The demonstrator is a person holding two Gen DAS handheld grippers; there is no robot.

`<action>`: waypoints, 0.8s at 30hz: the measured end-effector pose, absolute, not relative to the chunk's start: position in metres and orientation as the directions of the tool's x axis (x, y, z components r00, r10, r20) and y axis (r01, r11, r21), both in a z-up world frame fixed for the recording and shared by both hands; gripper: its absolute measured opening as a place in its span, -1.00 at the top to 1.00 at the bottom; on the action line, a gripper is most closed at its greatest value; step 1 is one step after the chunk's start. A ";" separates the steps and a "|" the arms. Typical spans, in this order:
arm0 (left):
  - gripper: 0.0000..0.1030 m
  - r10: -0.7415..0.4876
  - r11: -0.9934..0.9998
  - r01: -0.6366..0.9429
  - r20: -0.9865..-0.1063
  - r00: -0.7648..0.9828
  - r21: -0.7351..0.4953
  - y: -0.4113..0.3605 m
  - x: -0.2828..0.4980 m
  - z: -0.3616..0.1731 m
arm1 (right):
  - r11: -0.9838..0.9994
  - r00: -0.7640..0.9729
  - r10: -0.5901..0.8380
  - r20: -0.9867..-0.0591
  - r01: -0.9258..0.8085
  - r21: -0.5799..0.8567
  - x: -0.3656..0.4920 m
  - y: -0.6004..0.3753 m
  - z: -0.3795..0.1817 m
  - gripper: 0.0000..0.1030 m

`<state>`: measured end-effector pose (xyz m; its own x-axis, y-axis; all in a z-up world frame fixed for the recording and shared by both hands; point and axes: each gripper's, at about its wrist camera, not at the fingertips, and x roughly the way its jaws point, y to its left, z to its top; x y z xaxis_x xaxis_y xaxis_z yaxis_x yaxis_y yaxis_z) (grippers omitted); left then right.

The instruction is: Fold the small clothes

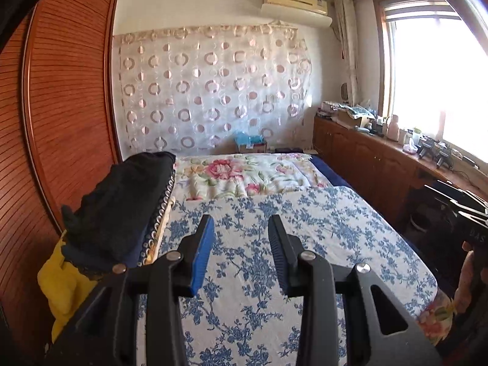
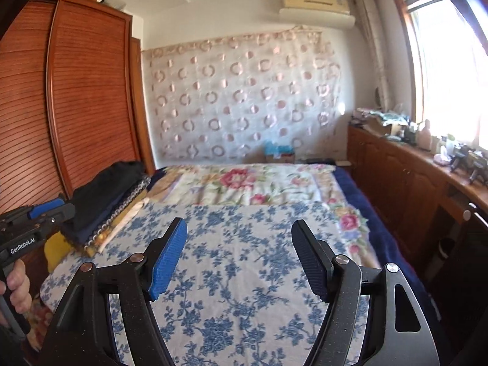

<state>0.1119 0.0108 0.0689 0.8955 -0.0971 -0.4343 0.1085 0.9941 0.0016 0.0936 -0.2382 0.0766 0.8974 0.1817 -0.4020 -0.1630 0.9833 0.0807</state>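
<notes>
A pile of clothes lies at the bed's left edge: a black lace-trimmed garment (image 1: 128, 201) on top, dark blue fabric and a ring-patterned piece under it, and a yellow garment (image 1: 62, 283) hanging at the near end. The pile also shows in the right wrist view (image 2: 106, 201). My left gripper (image 1: 241, 222) is open and empty above the blue floral sheet (image 1: 305, 244), just right of the pile. My right gripper (image 2: 241, 228) is open wider, empty, above the same sheet (image 2: 238, 244). The left gripper shows at the left of the right wrist view (image 2: 45, 213).
A pink floral blanket (image 1: 244, 174) covers the far half of the bed. A wooden wardrobe (image 1: 67, 106) stands close on the left. A low wooden cabinet (image 1: 381, 164) with clutter runs along the right under the window. A patterned curtain hangs on the far wall.
</notes>
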 end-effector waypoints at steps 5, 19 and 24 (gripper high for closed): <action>0.32 -0.089 0.995 0.101 -0.418 0.904 0.006 0.010 0.107 0.075 | 0.986 0.906 0.169 -0.387 -0.151 0.077 0.088 -0.239 0.080 -0.42; 0.32 -0.078 0.996 0.090 -0.406 0.910 0.009 0.013 0.099 0.077 | 0.986 0.906 0.166 -0.388 -0.148 0.076 0.085 -0.239 0.081 -0.42; 0.32 -0.077 0.996 0.088 -0.406 0.911 0.008 0.013 0.099 0.078 | 0.986 0.906 0.167 -0.389 -0.149 0.076 0.084 -0.239 0.081 -0.42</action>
<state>0.0991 0.0132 0.0777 0.9106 -0.0774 -0.4059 0.0881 0.9961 0.0076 0.0842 -0.2392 0.0808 0.9060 0.1666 -0.3892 -0.1488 0.9860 0.0758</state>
